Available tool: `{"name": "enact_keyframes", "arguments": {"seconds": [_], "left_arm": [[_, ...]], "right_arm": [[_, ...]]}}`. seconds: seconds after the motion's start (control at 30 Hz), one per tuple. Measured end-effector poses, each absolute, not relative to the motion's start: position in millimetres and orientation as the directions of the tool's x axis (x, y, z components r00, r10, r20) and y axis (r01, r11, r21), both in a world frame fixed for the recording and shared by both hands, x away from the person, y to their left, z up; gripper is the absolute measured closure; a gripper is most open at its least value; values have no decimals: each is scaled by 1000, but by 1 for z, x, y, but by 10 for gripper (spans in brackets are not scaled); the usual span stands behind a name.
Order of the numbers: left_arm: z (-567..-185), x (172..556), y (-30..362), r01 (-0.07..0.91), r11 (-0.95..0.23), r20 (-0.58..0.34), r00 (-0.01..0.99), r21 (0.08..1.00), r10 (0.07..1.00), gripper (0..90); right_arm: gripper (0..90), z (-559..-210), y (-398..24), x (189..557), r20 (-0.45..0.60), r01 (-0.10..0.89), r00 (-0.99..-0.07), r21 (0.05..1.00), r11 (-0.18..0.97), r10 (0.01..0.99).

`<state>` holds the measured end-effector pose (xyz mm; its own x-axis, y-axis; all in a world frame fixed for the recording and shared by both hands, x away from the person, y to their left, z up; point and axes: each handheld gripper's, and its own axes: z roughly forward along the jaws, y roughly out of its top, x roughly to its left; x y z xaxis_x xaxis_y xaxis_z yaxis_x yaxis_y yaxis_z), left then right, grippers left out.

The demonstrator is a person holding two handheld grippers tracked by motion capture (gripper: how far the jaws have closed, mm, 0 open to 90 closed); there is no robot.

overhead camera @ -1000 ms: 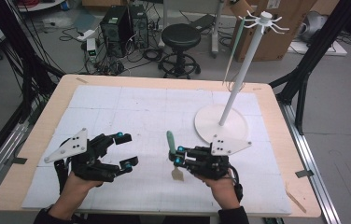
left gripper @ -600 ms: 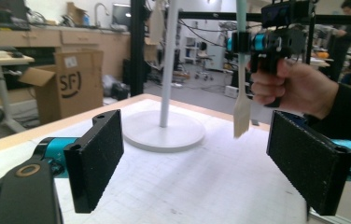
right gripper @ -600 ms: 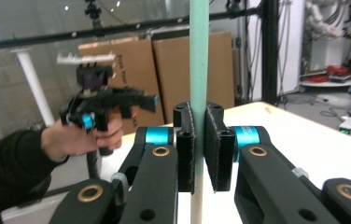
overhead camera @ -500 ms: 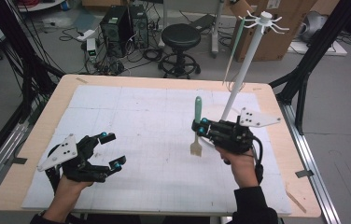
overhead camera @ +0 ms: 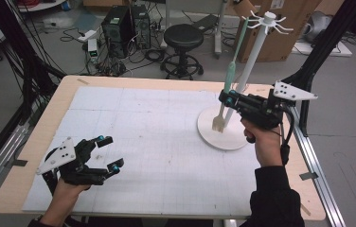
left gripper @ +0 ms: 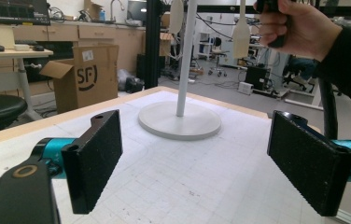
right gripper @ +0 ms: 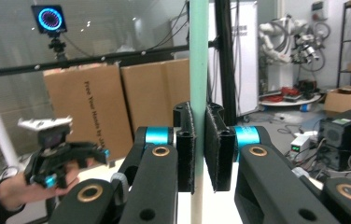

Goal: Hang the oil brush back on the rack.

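My right gripper is shut on a spatula with a mint-green handle and a cream blade, held upright above the table beside the white hook stand. The blade hangs over the stand's round base. In the right gripper view the pads clamp the handle. My left gripper rests low at the front left of the table. Its jaws have just been opening and stand open with nothing between them. Ahead of it stand the pole and the blade.
A white gridded mat covers the wooden table. The stand's top carries thin hooks. Behind the table are a black stool, computer towers and cardboard boxes.
The right gripper has carried the spatula up and to the right, from low over the mat to beside the stand pole. The left gripper slid toward the front left and widened a little.
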<state>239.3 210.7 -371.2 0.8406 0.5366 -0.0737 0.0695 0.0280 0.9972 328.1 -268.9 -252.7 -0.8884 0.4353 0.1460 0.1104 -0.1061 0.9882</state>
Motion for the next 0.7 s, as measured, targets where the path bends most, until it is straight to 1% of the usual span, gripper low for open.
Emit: {"name": "enact_keyframes", "arguments": {"seconds": [0.33,0.4,0.7], "left_arm": [[-372,239,210,71,26,-74,838,997,540,185],[-372,239,210,73,27,-76,838,997,541,185],[-372,240,210,74,32,-79,840,997,537,185]], "right_arm": [[836,-228,-290,340,155,103,-865,986,-134,478],[836,-225,-294,342,170,108,-860,982,-154,480],[836,-218,-310,355,195,119,-836,977,-178,513]]}}
